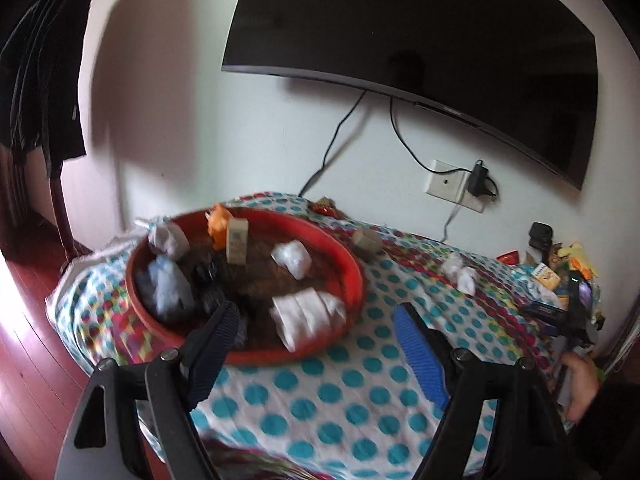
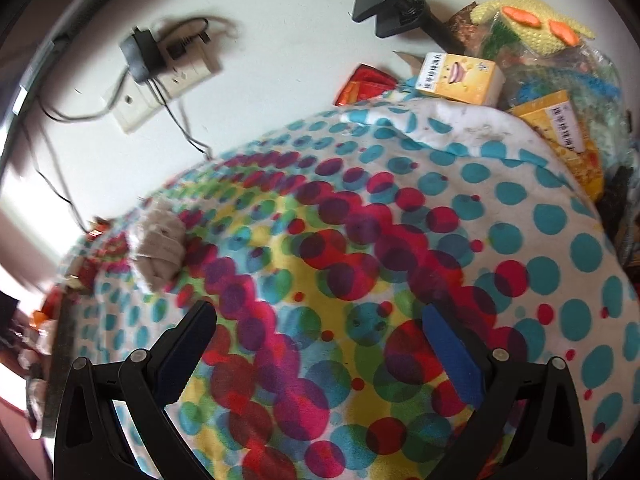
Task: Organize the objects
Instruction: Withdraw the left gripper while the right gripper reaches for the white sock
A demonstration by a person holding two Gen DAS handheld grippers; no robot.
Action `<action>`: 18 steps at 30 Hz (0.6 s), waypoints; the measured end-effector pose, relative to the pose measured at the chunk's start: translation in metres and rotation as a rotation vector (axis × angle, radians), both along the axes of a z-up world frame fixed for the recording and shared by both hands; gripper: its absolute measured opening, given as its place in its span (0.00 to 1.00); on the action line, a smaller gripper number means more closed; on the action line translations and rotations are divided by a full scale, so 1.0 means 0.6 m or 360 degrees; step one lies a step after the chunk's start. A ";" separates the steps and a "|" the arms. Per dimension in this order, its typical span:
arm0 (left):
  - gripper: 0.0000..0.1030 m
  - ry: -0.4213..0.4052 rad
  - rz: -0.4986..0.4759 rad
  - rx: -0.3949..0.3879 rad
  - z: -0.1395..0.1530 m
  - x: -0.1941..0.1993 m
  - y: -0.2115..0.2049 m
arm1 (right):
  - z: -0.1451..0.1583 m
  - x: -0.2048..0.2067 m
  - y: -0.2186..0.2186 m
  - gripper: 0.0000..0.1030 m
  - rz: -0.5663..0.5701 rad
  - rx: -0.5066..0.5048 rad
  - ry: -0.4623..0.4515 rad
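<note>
Left gripper (image 1: 316,320): spread, empty, over red basin's (image 1: 352,276) near rim.
Right gripper (image 2: 320,332): spread, empty, mid-cloth.
Beige bundle (image 2: 160,244): far-left of right gripper, near cloth's (image 2: 552,216) wall edge; long axis unclear.
Nearer, judged: right.

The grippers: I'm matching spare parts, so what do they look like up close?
Both the left gripper and right gripper share one build: black plastic linkage arms with triangular cut-outs and round silver pivot bolts, with blue ribbed pads lining the jaws. No cables or markings show.
</note>
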State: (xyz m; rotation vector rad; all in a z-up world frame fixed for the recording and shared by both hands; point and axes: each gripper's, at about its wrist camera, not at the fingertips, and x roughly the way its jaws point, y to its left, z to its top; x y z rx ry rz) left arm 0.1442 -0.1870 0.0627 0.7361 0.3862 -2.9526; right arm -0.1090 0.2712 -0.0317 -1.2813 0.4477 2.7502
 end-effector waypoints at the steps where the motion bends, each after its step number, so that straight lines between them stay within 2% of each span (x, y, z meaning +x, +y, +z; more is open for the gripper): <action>1: 0.79 0.0005 -0.0016 0.0019 -0.014 0.012 0.010 | 0.002 -0.004 -0.013 1.00 0.0016 0.0053 -0.0029; 6: 0.79 -0.0038 -0.0102 -0.0015 -0.058 0.009 0.030 | 0.038 -0.017 -0.117 1.00 0.0237 0.0220 0.0052; 8: 0.79 -0.0033 -0.0080 -0.0037 -0.067 0.005 0.027 | 0.048 -0.037 -0.175 1.00 0.0333 0.0296 0.0062; 10: 0.79 -0.0033 -0.0090 0.0015 -0.070 0.002 0.015 | 0.044 -0.063 -0.221 1.00 0.0388 0.0344 0.0036; 14: 0.80 -0.0072 -0.0066 0.0062 -0.076 -0.003 0.001 | 0.023 -0.113 -0.286 0.95 0.0365 0.0455 -0.0019; 15: 0.79 -0.0075 -0.0063 0.0081 -0.077 -0.003 -0.002 | 0.019 -0.122 -0.291 0.91 0.0362 0.0436 -0.0035; 16: 0.79 -0.0077 -0.0062 0.0085 -0.077 -0.003 -0.004 | 0.011 -0.134 -0.294 0.75 0.0346 0.0411 -0.0068; 17: 0.79 -0.0077 -0.0061 0.0078 -0.077 -0.003 -0.004 | 0.003 -0.146 -0.294 0.54 0.0317 0.0400 -0.0105; 18: 0.79 -0.0075 -0.0063 0.0070 -0.077 -0.003 -0.003 | -0.003 -0.156 -0.294 0.50 0.0292 0.0399 -0.0132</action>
